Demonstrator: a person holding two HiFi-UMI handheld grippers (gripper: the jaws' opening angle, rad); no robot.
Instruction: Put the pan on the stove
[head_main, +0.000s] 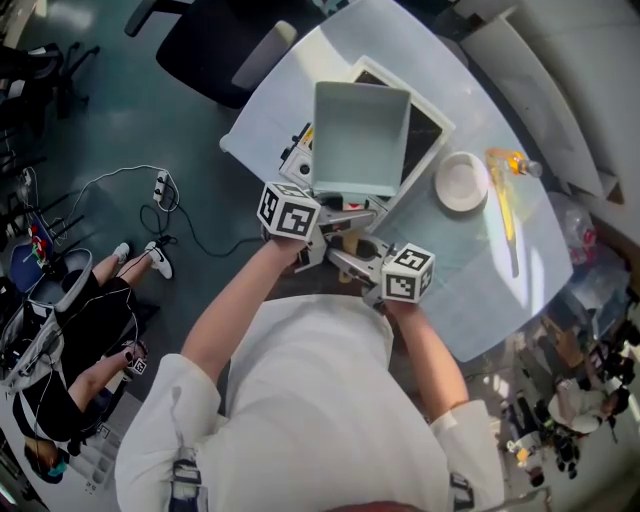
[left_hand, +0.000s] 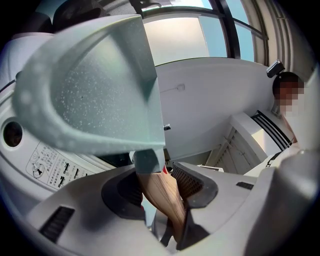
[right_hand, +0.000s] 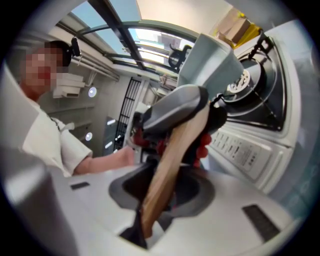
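A square pale-green pan (head_main: 360, 135) hangs over the white table-top stove (head_main: 428, 135), its wooden handle (head_main: 345, 232) pointing back toward me. My left gripper (head_main: 330, 215) is shut on the handle close to the pan. My right gripper (head_main: 352, 260) is shut on the same handle farther back. In the left gripper view the pan (left_hand: 85, 95) fills the upper left, and the handle (left_hand: 162, 192) runs down between the left gripper (left_hand: 161, 182) jaws. In the right gripper view the handle (right_hand: 175, 155) slants up from the right gripper (right_hand: 160, 195) to the pan (right_hand: 210, 60), with the burner (right_hand: 262, 95) behind.
A white bowl (head_main: 462, 182) and an orange-topped bottle (head_main: 515, 162) sit on the table (head_main: 480, 270) right of the stove. The stove's control panel (left_hand: 50, 167) lies under the pan. A chair (head_main: 215, 40) stands at the far side; a seated person (head_main: 70, 350) and cables are on the floor at left.
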